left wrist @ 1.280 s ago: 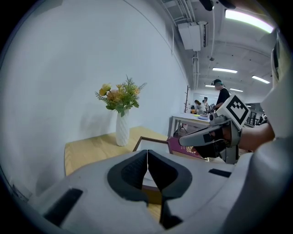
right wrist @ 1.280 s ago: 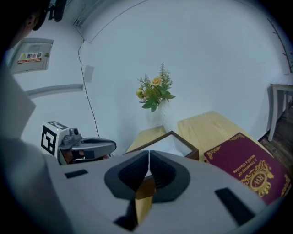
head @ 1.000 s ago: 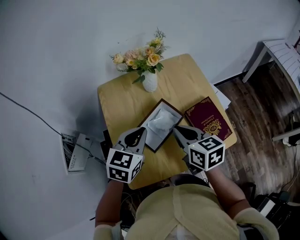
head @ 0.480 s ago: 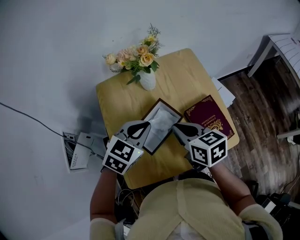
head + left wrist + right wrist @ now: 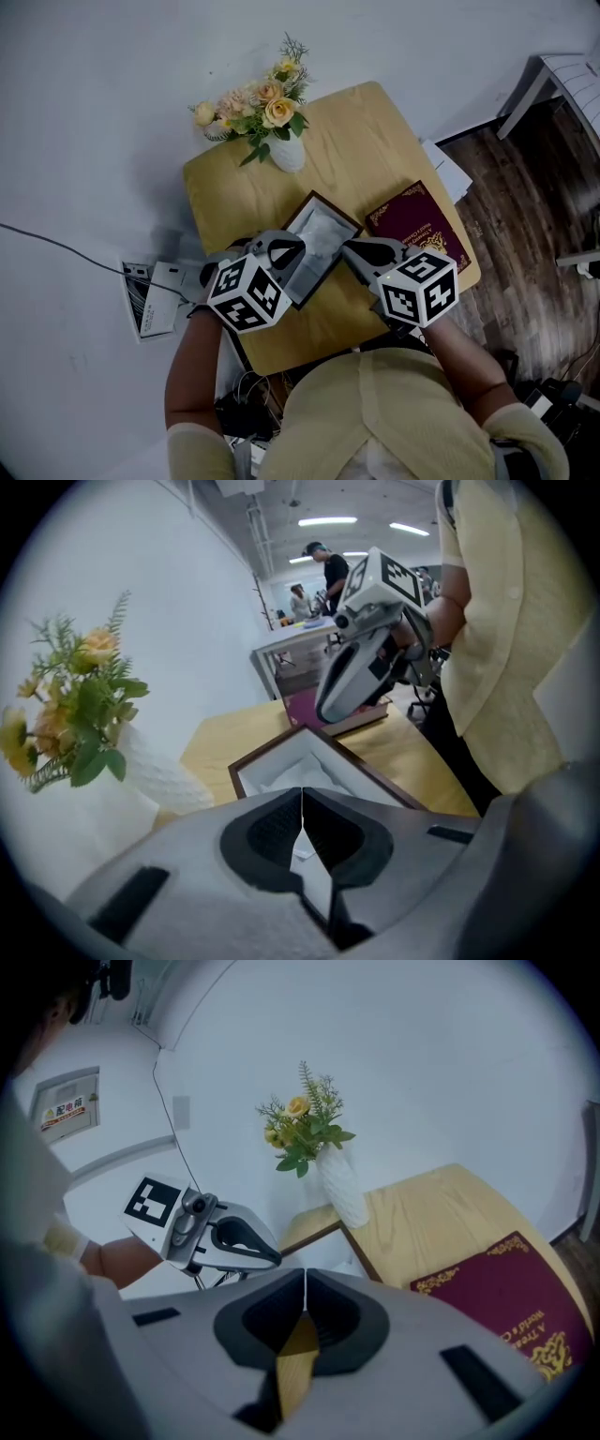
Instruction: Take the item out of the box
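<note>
While both tools hang over the small pale wooden table (image 5: 366,131), I read the left gripper (image 5: 292,249) as fully closed: in its own view the two jaws meet in a thin line with nothing pinched between them. It points steeply down over the near-left part of the dark-brown-framed rectangular box with white lining (image 5: 339,214). Whether its tips touch the box I cannot tell.

The right gripper (image 5: 356,251) is closed as well, jaws together and empty, with only the tabletop showing beneath them. It sits by the box's right edge, between the box and the maroon hardcover book with gold ornament (image 5: 417,225), which lies flat just beside the box.

The box is open on the table, and the white, crumpled-looking wrapped item (image 5: 323,239) lies inside it; I can't make out what the wrapping covers.

At the far-left corner of the table stands the white textured vase (image 5: 286,155) holding yellow and pink flowers (image 5: 253,103), well apart from both grippers.
</note>
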`<action>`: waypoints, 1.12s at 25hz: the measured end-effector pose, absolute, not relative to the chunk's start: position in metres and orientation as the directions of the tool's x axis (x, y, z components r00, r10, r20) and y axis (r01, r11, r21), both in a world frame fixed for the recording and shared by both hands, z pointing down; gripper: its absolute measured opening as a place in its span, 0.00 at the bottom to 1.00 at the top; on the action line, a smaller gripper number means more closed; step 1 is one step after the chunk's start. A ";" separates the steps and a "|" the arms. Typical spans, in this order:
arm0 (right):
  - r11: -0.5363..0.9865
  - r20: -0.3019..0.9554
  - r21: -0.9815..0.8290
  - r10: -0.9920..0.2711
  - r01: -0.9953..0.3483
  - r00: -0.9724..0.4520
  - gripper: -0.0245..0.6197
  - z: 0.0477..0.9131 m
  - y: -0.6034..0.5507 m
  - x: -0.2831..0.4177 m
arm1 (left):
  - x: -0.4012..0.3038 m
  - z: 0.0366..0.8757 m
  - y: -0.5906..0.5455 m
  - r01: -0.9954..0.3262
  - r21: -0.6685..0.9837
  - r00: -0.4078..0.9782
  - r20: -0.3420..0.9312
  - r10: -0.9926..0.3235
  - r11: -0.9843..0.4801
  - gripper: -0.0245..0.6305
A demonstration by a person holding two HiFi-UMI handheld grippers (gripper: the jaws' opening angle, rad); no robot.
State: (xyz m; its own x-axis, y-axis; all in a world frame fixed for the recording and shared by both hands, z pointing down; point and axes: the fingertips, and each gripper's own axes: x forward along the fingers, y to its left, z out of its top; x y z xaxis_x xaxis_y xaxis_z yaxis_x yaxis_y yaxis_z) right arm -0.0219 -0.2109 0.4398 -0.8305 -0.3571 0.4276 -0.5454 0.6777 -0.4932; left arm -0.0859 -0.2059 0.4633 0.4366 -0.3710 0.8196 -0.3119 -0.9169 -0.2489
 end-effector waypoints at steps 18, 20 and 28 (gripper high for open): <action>0.672 0.451 -0.522 -0.306 -0.526 -0.838 0.09 0.453 -0.202 -0.014 | -0.077 0.497 -0.203 0.186 -0.263 0.301 0.932 -0.200 -0.947 0.08; 0.673 0.452 -0.523 -0.300 -0.522 -0.840 0.09 0.453 -0.201 -0.014 | -0.074 0.501 -0.199 0.230 -0.246 0.291 0.941 -0.175 -0.941 0.17; 0.673 0.455 -0.533 -0.282 -0.512 -0.845 0.09 0.455 -0.197 -0.015 | -0.076 0.521 -0.195 0.391 -0.200 0.183 0.973 -0.137 -0.898 0.23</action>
